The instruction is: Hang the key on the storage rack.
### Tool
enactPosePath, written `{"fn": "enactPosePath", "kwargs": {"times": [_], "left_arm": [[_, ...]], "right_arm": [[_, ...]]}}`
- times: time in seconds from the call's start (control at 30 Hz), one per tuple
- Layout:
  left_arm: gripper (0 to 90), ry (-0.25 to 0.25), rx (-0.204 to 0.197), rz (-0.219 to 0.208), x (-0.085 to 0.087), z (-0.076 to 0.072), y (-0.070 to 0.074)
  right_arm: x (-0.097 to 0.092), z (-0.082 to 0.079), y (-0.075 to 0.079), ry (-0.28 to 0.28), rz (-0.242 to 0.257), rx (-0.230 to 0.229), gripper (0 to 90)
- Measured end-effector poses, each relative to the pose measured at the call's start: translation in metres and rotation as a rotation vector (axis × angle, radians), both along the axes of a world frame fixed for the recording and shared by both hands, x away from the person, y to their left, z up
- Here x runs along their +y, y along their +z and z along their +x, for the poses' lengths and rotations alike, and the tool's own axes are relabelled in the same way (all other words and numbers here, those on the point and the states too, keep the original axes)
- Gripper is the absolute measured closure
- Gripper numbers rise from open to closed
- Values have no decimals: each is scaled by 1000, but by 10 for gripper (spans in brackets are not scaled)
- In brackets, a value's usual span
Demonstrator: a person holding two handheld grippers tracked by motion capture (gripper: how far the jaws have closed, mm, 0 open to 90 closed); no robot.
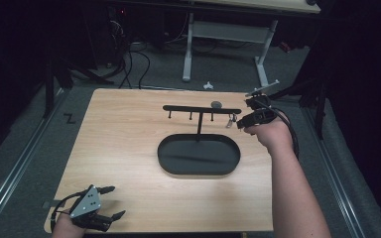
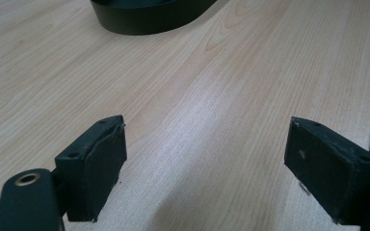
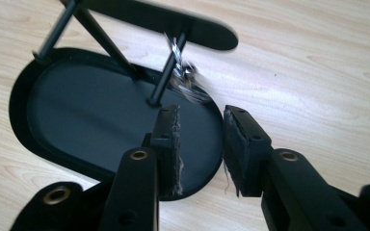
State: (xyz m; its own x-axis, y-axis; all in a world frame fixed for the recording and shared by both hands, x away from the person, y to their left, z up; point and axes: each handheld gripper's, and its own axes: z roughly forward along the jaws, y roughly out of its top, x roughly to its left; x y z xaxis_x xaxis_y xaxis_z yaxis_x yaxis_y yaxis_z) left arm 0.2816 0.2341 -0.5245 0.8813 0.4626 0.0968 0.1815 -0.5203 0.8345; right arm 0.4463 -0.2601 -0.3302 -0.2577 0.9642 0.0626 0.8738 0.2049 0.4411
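Table [image 1: 129, 148]: one stand [image 1: 201, 109], four pegs.

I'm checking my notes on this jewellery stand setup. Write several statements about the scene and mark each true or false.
1. A silvery chain hangs from a peg of the black stand. True.
2. The right claw grips the chain. False: its jaws stand slightly apart with nothing between them, just short of the chain.
3. The left claw is open over bare wood. True.
4. The stand's oval tray holds several rings. False: it looks bare.
5. The left claw rests beside the stand. False: it sits at the table's near left corner.
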Motion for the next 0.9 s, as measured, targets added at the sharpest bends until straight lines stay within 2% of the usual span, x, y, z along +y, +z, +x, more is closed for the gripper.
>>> {"fn": "enactPosePath", "kwargs": {"times": [0.3,0.47,0.5,0.9], "left_arm": [[153,12,-3,1,3,-2,0],[154,15,-4,-3,2,-2,0],[153,15,-4,-3,2,-2,0],[153,10,-2,5,1,-1,0]], "right_arm": [[-5,-13,-19,2,11,-6,570],[-9,-23,-35,-1,25,-27,505],[-9,-23,-35,-1,25,-27,505],[-16,-48,-78,4,72,-62,461]]}}
